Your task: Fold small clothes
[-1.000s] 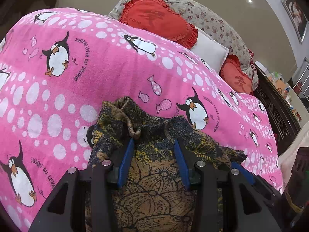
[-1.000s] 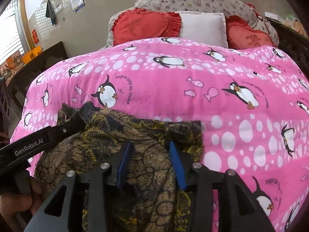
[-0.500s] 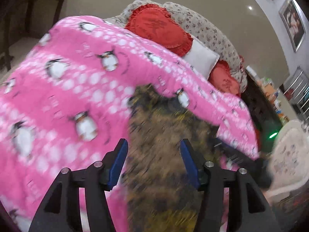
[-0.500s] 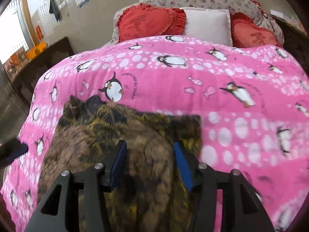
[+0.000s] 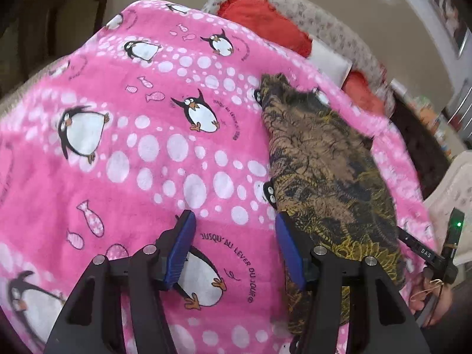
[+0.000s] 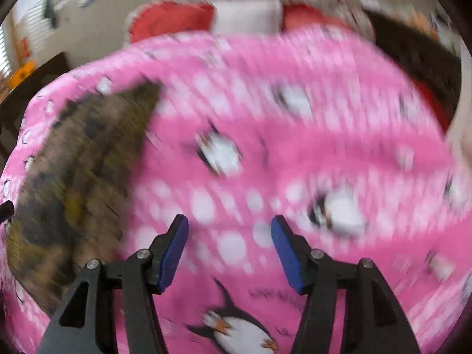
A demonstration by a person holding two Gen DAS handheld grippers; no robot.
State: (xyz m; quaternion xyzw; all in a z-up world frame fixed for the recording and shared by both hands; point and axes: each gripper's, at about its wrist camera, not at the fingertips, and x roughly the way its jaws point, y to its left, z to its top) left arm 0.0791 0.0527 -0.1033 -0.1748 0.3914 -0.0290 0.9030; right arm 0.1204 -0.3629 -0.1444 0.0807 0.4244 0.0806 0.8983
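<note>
1. Both tools are spread and hold nothing: the left tool (image 5: pixel 234 246) and the right tool (image 6: pixel 228 247).
2. The brown patterned garment (image 5: pixel 327 177) lies flat on the penguin blanket (image 5: pixel 132 147) between them.
3. Risk, I think: pinching the soft blanket together with the cloth would drag the fold open.
4. Red cushions (image 5: pixel 265 20) lie farther.

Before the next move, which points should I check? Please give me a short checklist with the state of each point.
1. Left claw is open and holds nothing: ok.
2. Right claw is open and holds nothing: ok.
3. The dark brown and yellow patterned garment lies on the pink penguin-print fleece blanket, free of both claws: ok.
4. The garment is folded neatly, edges aligned: cannot tell; its far end looks bunched.
5. The right wrist view is sharp enough to aim by: not ok, it is blurred by motion.
6. The left claw is over the garment: not ok; it is mostly over blanket, and the garment lies to its right.
</note>
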